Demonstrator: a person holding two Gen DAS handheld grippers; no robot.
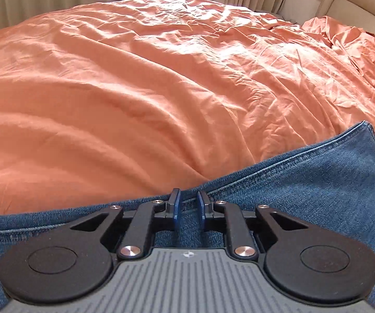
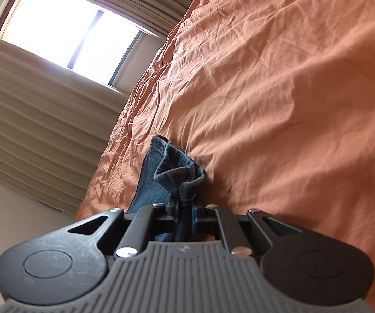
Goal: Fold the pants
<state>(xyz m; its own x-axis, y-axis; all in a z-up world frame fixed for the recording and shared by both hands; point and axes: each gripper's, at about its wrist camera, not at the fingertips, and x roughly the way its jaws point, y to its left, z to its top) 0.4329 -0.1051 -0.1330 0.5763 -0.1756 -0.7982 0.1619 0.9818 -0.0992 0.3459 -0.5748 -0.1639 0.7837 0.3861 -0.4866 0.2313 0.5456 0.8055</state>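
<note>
Blue denim pants point(image 1: 318, 182) lie on an orange bed cover point(image 1: 135, 91), spread across the lower part of the left wrist view. My left gripper point(image 1: 188, 200) hovers over the seamed edge of the pants with a narrow gap between its blue pads; nothing is clamped between them. In the right wrist view my right gripper point(image 2: 185, 206) is shut on a bunched hem of the pants point(image 2: 177, 172), which sticks up past the fingertips, with the denim leg trailing down to the left over the orange cover point(image 2: 279, 104).
Beige curtains point(image 1: 30, 2) and a padded headboard point(image 1: 357, 2) lie beyond the bed. A crumpled orange heap point(image 1: 344, 34) sits at the far right. A bright window point(image 2: 70, 31) and curtains point(image 2: 30, 117) lie beside the bed's edge.
</note>
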